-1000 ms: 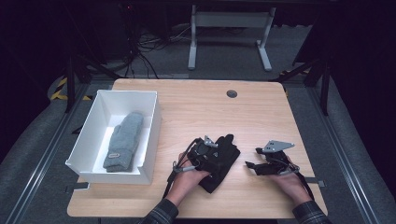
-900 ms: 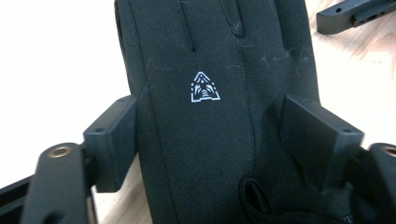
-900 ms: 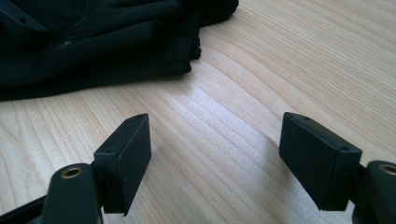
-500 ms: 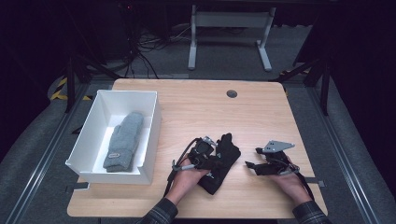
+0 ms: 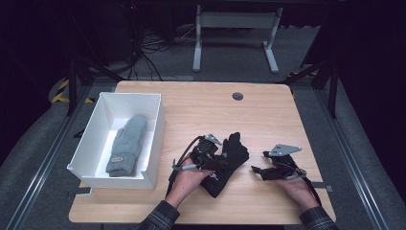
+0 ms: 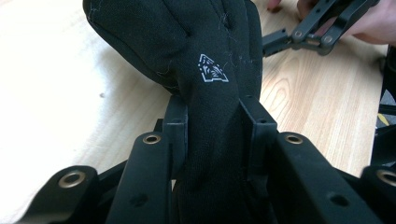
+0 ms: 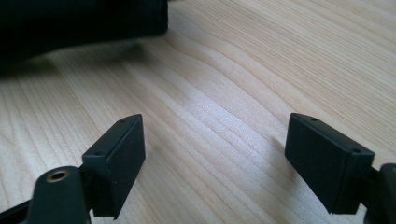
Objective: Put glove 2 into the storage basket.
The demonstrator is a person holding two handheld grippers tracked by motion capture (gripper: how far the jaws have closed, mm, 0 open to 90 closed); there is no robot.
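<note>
Left gripper (image 6: 212,140) pinched black glove (image 5: 225,163) mid-body, near table's (image 5: 268,120) front edge; soft, light, likely droops. Right gripper (image 7: 212,163) spread, jaws just widened, nothing between.

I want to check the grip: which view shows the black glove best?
The left gripper view: the black glove sits pinched between the left gripper's fingers. The high view shows it small on the table; the right gripper view catches a dark edge.

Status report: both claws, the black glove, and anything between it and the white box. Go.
Left claw shut on black glove. Right claw open, empty, over bare table. Grey mitten already in white box; path clear.
</note>
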